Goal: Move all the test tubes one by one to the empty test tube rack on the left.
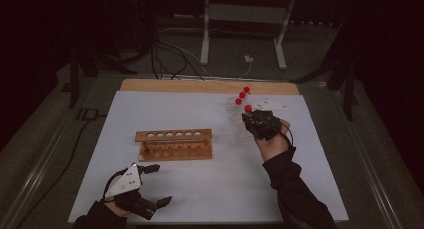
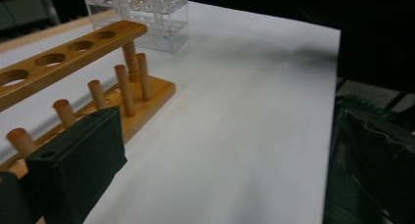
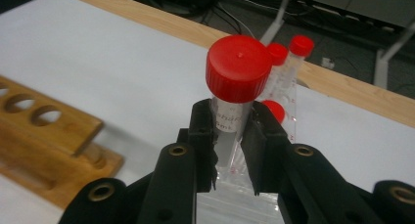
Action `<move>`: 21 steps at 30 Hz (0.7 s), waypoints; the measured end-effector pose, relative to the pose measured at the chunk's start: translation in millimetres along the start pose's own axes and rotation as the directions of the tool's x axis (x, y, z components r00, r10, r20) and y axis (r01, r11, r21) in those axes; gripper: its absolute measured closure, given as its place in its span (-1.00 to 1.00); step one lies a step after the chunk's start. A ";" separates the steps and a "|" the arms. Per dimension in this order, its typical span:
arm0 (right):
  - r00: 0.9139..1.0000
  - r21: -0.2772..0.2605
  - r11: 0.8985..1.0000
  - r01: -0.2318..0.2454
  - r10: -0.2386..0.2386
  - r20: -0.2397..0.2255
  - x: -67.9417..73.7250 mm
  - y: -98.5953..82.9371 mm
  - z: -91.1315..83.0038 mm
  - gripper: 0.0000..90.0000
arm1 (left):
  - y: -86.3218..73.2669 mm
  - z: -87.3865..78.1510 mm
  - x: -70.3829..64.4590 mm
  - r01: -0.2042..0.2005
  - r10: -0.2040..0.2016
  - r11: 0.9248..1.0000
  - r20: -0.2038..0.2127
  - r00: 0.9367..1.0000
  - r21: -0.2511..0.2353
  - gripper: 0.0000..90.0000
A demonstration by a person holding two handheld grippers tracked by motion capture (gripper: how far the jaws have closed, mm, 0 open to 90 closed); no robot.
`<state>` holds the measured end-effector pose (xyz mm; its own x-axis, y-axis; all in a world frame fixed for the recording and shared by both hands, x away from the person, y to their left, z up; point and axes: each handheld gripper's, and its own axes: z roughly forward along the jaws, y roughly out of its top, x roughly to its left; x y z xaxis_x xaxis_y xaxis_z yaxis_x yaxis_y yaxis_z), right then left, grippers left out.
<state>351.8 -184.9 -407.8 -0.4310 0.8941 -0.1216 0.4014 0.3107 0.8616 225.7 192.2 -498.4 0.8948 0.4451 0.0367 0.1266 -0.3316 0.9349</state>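
Observation:
A wooden tube rack (image 1: 173,144) with a row of empty holes stands mid-table. Behind and to its right is a clear plastic rack (image 1: 238,124) holding three red-capped tubes (image 1: 242,95). My right gripper (image 1: 250,116) hovers over that rack. In the right gripper view, my right gripper (image 3: 230,136) is shut on another red-capped tube (image 3: 238,70), held upright just below its cap. The jaws hide the tube's lower end. My left gripper (image 1: 159,185) rests open near the front edge, in front of the wooden rack (image 2: 73,57), with nothing between its fingers (image 2: 78,160).
A white sheet (image 1: 210,189) covers the table, and a strip of bare wood (image 1: 200,85) shows along the far edge. Cables and a white metal stand (image 1: 205,39) lie on the floor beyond. The sheet's right edge (image 2: 333,87) is close beside my left gripper.

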 end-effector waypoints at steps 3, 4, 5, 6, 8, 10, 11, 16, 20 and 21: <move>1.000 0.001 1.000 0.014 -0.014 -0.012 2.1 1.8 -4.4 0.66 | 8.0 1.1 1.3 0.023 -0.024 1.000 0.014 1.000 0.012 -0.99; 1.000 0.001 1.000 0.019 -0.019 -0.018 3.3 2.5 -6.6 0.66 | 10.9 1.8 1.5 0.024 -0.024 1.000 0.019 1.000 0.020 -0.99; 0.999 0.000 1.000 0.028 -0.028 -0.024 4.5 3.0 -8.7 0.66 | 14.2 2.8 1.4 0.021 -0.022 0.999 0.020 1.000 0.037 -0.99; 0.998 0.001 0.999 0.045 -0.045 -0.036 7.4 3.5 -12.5 0.66 | 17.2 3.9 1.7 0.019 -0.021 0.999 0.032 0.999 0.044 -0.99; 0.997 0.003 0.999 0.049 -0.049 -0.058 10.4 2.7 -16.0 0.66 | 23.6 6.3 2.7 0.046 -0.048 0.998 0.037 0.998 0.050 -0.99; 0.995 0.005 0.998 0.061 -0.060 -0.074 15.3 1.0 -18.5 0.66 | 29.0 8.7 3.1 0.042 -0.043 0.998 0.034 0.998 0.048 -0.99; 0.995 0.005 0.998 0.061 -0.060 -0.074 15.3 1.0 -18.5 0.66 | 31.4 9.7 3.6 0.044 -0.046 0.998 0.044 0.998 0.045 -0.99; 0.987 0.015 0.996 0.091 -0.088 -0.134 28.5 -6.8 -22.7 0.66 | 42.9 14.4 2.4 0.017 -0.019 0.999 0.061 0.998 0.032 -0.99; 0.978 0.025 0.993 0.118 -0.112 -0.175 40.3 -15.4 -24.7 0.66 | 49.4 18.3 3.4 0.017 -0.018 1.000 0.071 0.997 0.027 -0.99; 0.975 0.029 0.992 0.125 -0.117 -0.187 43.5 -17.8 -25.0 0.66 | 50.9 19.0 3.4 0.014 -0.015 1.000 0.063 0.998 0.022 -0.99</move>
<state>305.6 -159.6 -416.1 -0.6185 0.7753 -0.1277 0.3674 0.4290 0.8252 243.3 161.0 -457.5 0.9181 0.3965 0.0004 0.1482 -0.3440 0.9272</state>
